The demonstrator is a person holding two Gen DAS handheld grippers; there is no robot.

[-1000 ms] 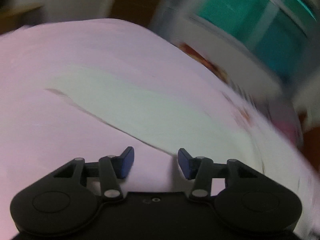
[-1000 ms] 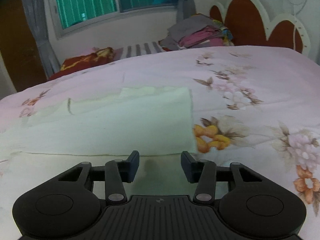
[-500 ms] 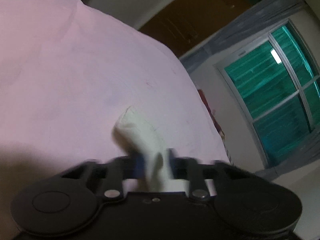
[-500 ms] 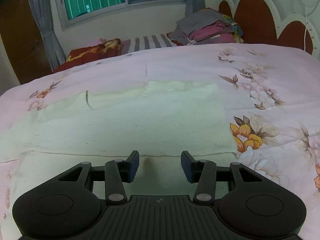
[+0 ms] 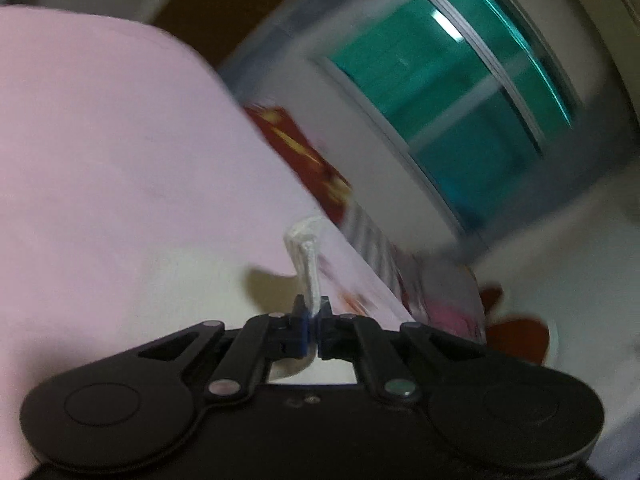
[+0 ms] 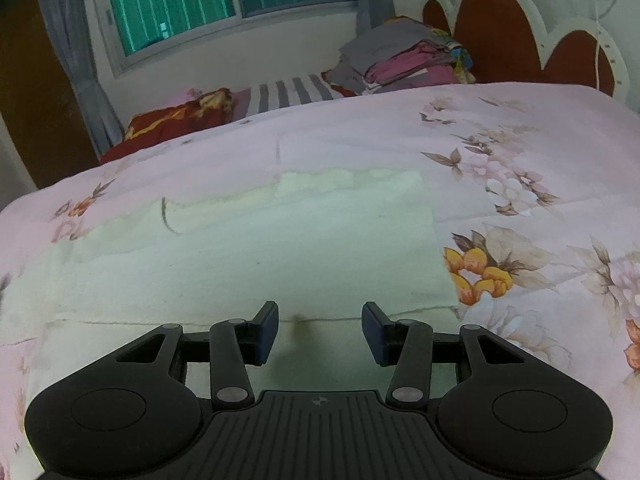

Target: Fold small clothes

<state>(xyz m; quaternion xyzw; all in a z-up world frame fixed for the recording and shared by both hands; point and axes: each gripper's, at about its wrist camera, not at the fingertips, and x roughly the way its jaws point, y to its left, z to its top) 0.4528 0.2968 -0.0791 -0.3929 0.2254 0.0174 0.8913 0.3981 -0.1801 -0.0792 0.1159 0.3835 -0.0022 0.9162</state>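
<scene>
The left tongs (image 5: 313,320) are clamped on a pinched-up edge of the pale cloth (image 5: 308,256), which stands as a narrow white fold above the pads. The left view is blurred. The right tongs (image 6: 319,330) stand apart with nothing between the pads, positioned above the near portion of the pale cloth (image 6: 248,248). The cloth lies spread flat on the floral bedspread (image 6: 520,152). Folded garments (image 6: 404,62) are stacked near the headboard (image 6: 500,28).
</scene>
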